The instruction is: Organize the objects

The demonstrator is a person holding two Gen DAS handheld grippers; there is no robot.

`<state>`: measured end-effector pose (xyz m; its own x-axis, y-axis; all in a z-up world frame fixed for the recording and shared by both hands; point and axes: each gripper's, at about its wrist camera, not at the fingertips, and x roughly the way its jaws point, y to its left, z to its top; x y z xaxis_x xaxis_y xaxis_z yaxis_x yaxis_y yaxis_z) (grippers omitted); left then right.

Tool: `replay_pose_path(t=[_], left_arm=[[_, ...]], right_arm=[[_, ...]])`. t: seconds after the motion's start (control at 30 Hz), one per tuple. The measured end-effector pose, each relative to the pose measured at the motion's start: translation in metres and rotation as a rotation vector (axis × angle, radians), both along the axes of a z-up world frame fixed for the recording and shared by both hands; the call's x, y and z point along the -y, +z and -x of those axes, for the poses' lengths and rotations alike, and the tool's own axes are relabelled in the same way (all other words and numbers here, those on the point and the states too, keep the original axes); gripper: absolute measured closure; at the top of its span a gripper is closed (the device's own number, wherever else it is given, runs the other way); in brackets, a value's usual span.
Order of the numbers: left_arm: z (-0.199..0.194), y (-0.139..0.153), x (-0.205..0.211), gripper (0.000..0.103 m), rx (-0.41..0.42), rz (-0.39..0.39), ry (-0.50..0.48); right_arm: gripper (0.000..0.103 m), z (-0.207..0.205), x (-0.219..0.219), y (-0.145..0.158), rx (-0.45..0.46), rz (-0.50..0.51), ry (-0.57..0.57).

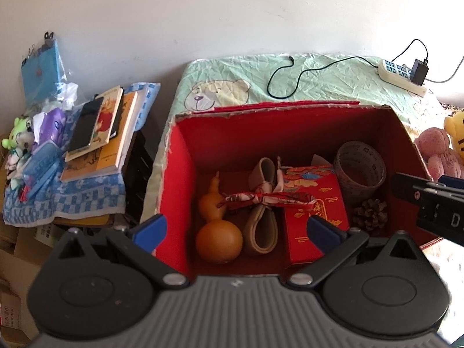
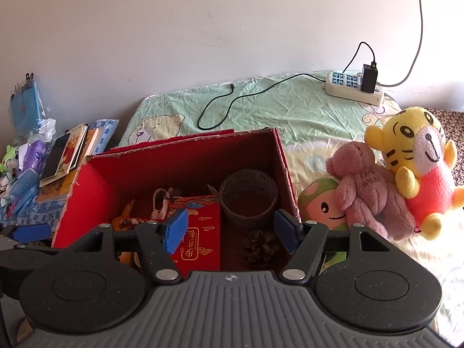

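We see both claws, left gripper (image 1: 236, 229) and right gripper (image 2: 230, 229), spread wide and empty over the red box (image 1: 179, 174), which holds gourd (image 1: 219, 240), red packet (image 1: 316, 217), tape roll (image 1: 359, 171), pinecone (image 1: 371, 216).

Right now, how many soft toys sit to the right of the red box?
3: a green one beside the box, a pink bear leaning on it, a yellow tiger farthest right.

Bedroom: bed sheet (image 2: 290, 110), plush toys (image 2: 417, 162), books (image 1: 110, 133).
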<state>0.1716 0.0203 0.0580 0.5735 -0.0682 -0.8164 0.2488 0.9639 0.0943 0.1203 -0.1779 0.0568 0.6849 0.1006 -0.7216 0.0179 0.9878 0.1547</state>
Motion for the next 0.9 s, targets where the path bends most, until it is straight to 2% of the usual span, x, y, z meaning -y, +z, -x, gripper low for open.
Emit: replay_pose_path(t=[0.37,0.9], left_arm=[[-0.005,-0.005,0.003,0.001,0.015,-0.019,-0.011],[-0.020,-0.015,0.001,0.001,0.011,-0.023,0.042]], right_arm=[[0.034,-0.002,0.000,-0.003,0.009,0.003,-0.024],[0.034,-0.028,-0.009,-0.016,-0.026,-0.017,0.042]])
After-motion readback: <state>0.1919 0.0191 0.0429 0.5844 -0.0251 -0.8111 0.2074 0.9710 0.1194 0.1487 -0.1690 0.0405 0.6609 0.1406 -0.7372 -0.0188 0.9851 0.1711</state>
